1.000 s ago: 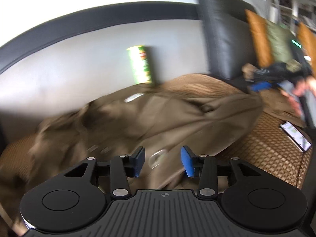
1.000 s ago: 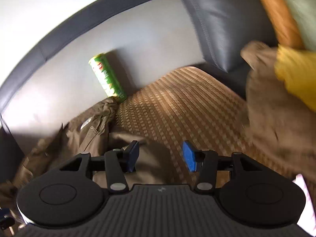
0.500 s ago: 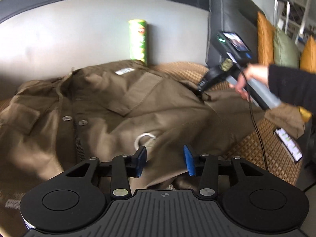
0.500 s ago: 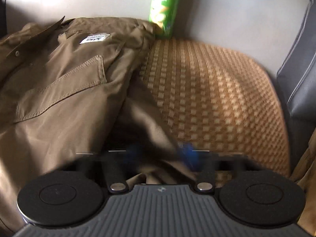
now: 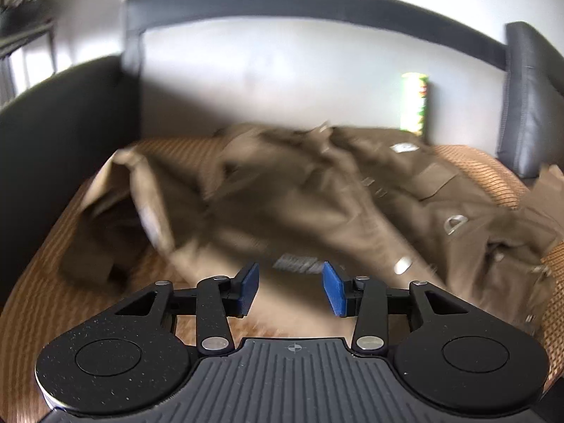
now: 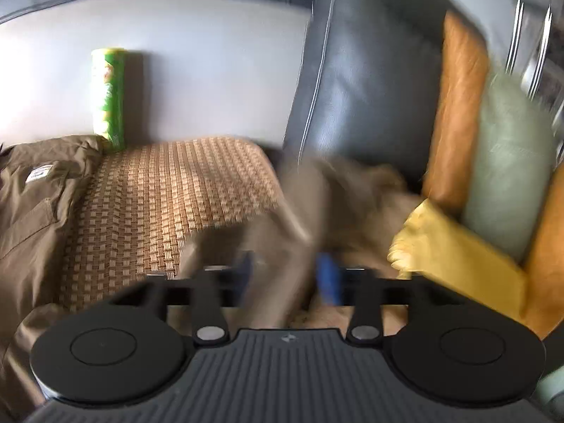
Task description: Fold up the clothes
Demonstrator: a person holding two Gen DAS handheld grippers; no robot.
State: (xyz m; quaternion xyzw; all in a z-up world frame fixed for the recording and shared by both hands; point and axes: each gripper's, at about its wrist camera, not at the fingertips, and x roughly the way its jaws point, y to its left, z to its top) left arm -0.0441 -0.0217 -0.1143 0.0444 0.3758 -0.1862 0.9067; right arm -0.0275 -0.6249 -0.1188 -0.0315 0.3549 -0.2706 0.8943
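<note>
Shifted rightward since earlier: right gripper (image 6: 287,275), a brown jacket (image 5: 317,197) fold seen between parted fingers | left gripper (image 5: 289,290) held apart, empty, above the hem, likely for regrasp

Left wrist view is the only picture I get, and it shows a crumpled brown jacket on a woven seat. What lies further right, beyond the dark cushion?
Observer: Upright cushions, orange and pale green, lean against the dark leather sofa back.
Operator: Any more clothes over there?
Observer: Yes, a yellow cloth lies in front of those cushions.
Operator: Is the other tool holding anything?
Observer: A blurred brown fabric strip runs between the right gripper's blue fingers; whether they pinch it, I cannot tell.
Operator: And the green tube by the wall?
Observer: The tall green snack can stands upright, touching the brown jacket's edge.
</note>
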